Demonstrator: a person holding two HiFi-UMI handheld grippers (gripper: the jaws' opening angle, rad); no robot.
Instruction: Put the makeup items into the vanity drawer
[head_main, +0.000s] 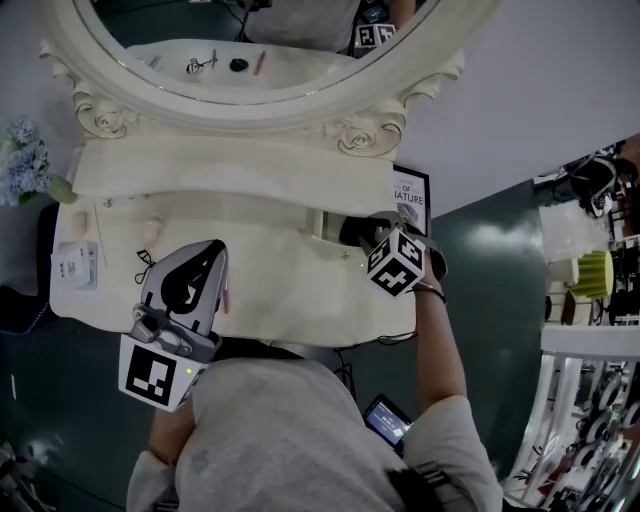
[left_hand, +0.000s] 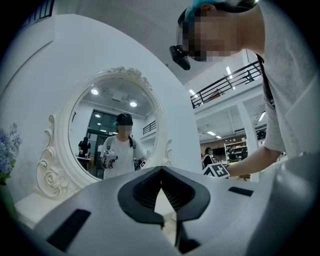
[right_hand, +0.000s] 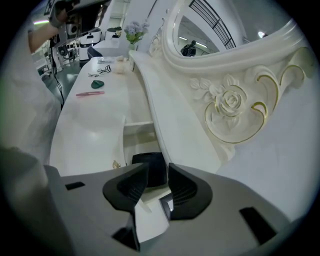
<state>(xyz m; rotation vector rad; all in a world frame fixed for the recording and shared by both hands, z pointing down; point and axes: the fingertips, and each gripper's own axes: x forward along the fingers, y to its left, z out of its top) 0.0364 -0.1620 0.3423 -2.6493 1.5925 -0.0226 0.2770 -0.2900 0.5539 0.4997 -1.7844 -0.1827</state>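
The right gripper (right_hand: 159, 167), low in its own view, holds its jaws partly apart and grips nothing. Just past their tips a black boxy makeup item (right_hand: 149, 158) lies in the open white vanity drawer (right_hand: 136, 131). The left gripper (left_hand: 161, 170), at the head view's lower left, has its jaw tips together and is empty.

Bench (head_main: 280, 255): cream-white painted finish, smooth, semi-gloss w/ soft refl. Mirror frame (right_hand: 230, 105): same cream, carved rose relief, thin gilt lines, satin. Mirror glass (head_main: 150, 25): polished, clear. Drawer (right_hand: 137, 140) inside: smooth white, matt. Black item (right_hand: 147, 157) in it: matt; material can't tell. Left gripper (left_hand: 161, 172) & right gripper (right_hand: 158, 165): grey plastic shells, matt, smooth; jaws lined w/ black ribbed, rubber-like pads. Marker cube (head_main: 397, 262): matt b/w print. Shirt (head_main: 290, 430): grey cloth. Floor (head_main: 490, 260): dark green, slight sheen.
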